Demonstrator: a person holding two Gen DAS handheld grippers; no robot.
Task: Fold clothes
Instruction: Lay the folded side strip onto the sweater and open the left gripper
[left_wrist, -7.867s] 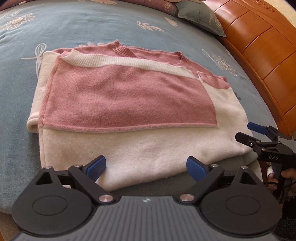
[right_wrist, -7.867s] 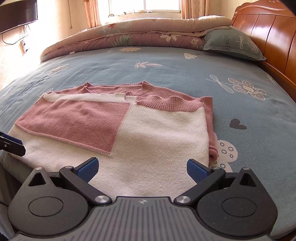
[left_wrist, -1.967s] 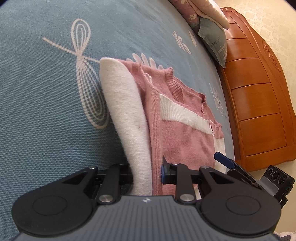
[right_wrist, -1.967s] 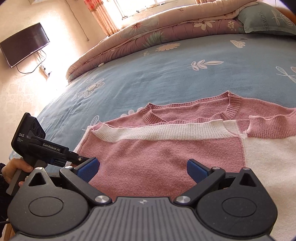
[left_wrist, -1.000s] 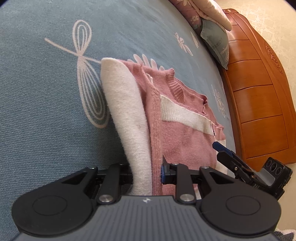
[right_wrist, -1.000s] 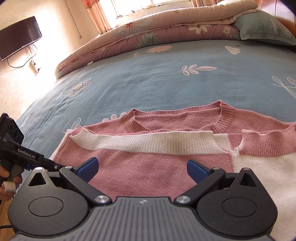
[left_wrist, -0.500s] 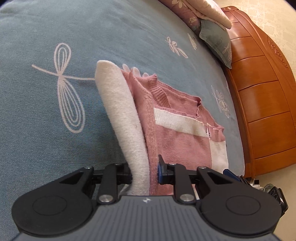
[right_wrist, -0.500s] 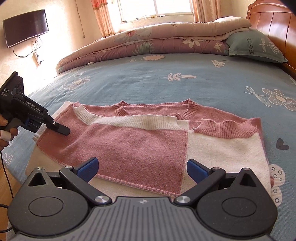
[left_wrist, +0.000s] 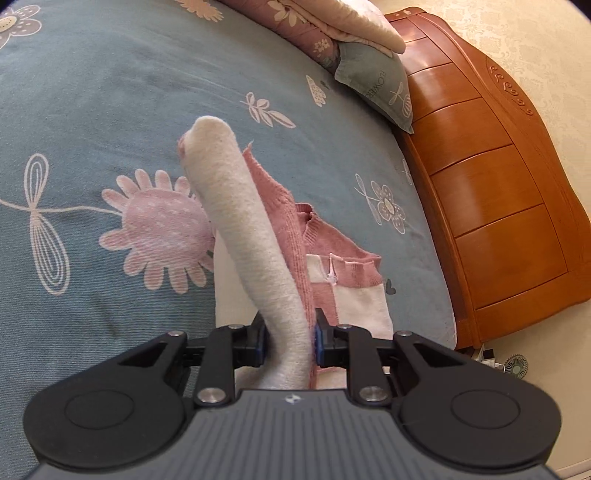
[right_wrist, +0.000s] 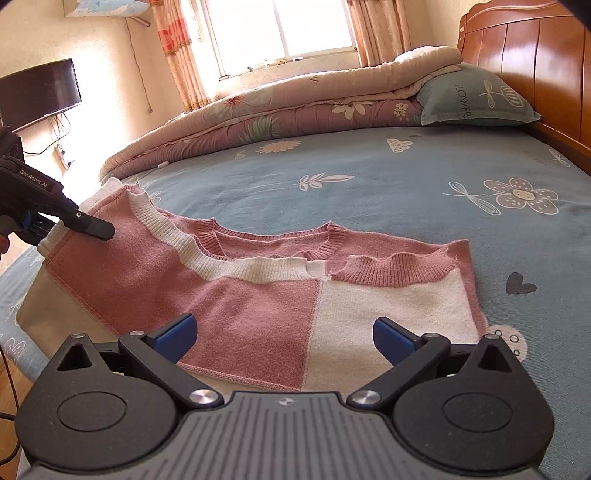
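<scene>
Pink-and-cream sweater (right_wrist: 280, 295), left edge lifted

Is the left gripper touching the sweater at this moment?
Touching. The left wrist view shows the left gripper with both pads pressed on the sweater, pinching its cream edge; the right wrist view shows that edge lifted.

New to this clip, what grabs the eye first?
The left claw, shut on the folded left edge of the pink-and-cream sweater, holds that edge up off the blue floral bedspread. The right claw hangs open over the sweater's near hem, holding nothing. Behind, a rolled quilt and a green pillow lie against the wooden headboard.
</scene>
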